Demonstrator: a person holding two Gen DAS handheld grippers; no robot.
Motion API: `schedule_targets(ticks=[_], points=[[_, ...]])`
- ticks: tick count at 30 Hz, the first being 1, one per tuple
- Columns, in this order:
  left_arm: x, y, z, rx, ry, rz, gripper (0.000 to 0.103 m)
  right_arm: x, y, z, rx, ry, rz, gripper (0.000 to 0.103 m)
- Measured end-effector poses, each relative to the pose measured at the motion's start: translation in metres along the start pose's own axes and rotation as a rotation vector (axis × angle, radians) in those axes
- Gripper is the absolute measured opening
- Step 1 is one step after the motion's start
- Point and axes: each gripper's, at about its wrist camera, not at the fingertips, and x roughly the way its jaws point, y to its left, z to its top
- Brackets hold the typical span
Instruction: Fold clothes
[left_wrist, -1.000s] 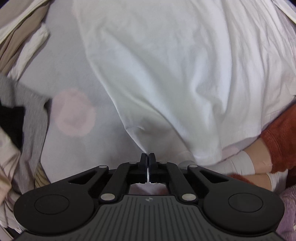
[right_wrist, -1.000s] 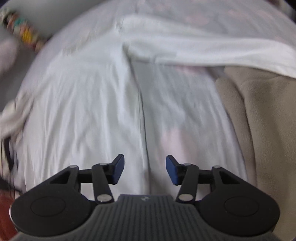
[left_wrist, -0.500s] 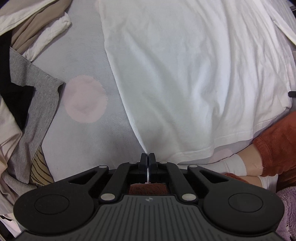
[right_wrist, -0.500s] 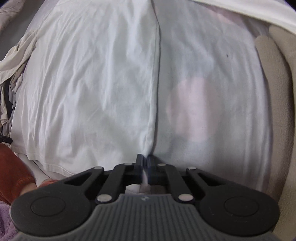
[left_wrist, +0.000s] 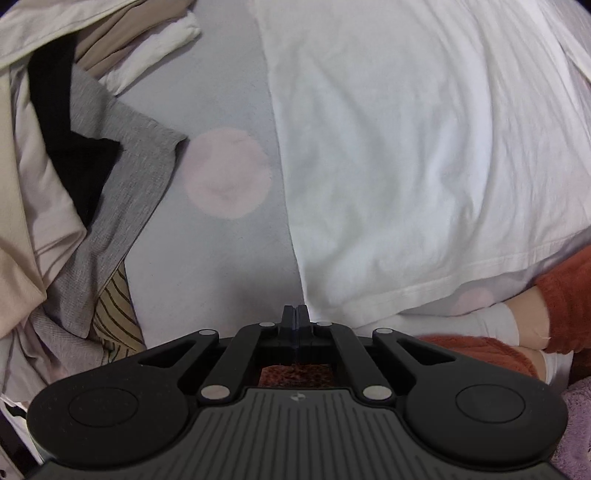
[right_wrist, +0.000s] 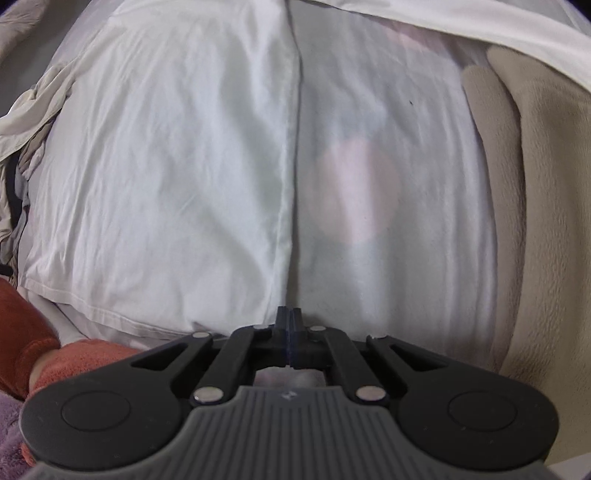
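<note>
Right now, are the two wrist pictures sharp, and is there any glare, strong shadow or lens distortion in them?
Left wrist view: sharp; light soft and even, no glare; fisheye bends the white garment and darkens the corners. Right wrist view: also sharp, slightly dimmer; only a thin shadow along the garment's side edge, and the grey sheet bulges. Both the left gripper and the right gripper stay in focus.

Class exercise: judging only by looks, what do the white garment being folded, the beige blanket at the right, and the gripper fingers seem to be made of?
White garment: thin woven or jersey cotton, matte; fine creases and a stitched hem suggest it.
Beige blanket: probably fleece or plush; the nap looks soft and fuzzy.
Fingers of the left gripper: hard black plastic, matte, with metal pivot pins. The right gripper looks alike.
</note>
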Motion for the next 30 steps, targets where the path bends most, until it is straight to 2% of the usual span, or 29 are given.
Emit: schedule_targets(ticks=[3, 6, 9, 11, 13, 18, 22, 25, 26, 28, 30], points=[[-0.01, 0.01, 0.001, -0.027, -0.043, -0.007, 0.0, -0.002, -0.006, 0.003, 0.026, -0.03, -0.006, 0.002], [-0.028, 0.024, 0.005, -0.059, -0.123, 0.002, 0.0, -0.017, -0.007, 0.007, 0.06, -0.112, -0.021, 0.006], [-0.051, 0.041, 0.008, -0.096, -0.22, 0.001, 0.008, -0.036, -0.002, 0.012, 0.083, -0.219, -0.034, 0.012], [-0.068, 0.058, 0.009, -0.133, -0.293, 0.019, 0.01, -0.047, 0.006, 0.013, 0.098, -0.302, -0.032, 0.032], [-0.085, 0.077, 0.01, -0.177, -0.368, 0.045, 0.01, -0.054, 0.016, 0.012, 0.117, -0.378, -0.025, 0.039], [-0.128, 0.125, 0.013, -0.289, -0.555, 0.108, 0.013, -0.058, 0.037, 0.018, 0.168, -0.502, -0.004, 0.04], [-0.153, 0.162, 0.015, -0.376, -0.691, 0.161, 0.022, -0.042, 0.057, 0.021, 0.182, -0.593, -0.037, 0.043], [-0.165, 0.189, 0.019, -0.421, -0.768, 0.202, 0.029, -0.019, 0.06, 0.022, 0.199, -0.596, -0.047, 0.043], [-0.167, 0.196, 0.022, -0.428, -0.784, 0.215, 0.031, -0.014, 0.063, 0.023, 0.19, -0.589, -0.068, 0.043], [-0.168, 0.208, 0.03, -0.434, -0.806, 0.24, 0.043, -0.009, 0.069, 0.027, 0.152, -0.6, -0.117, 0.043], [-0.166, 0.219, 0.041, -0.443, -0.821, 0.265, 0.046, -0.004, 0.071, 0.031, 0.142, -0.591, -0.123, 0.043]])
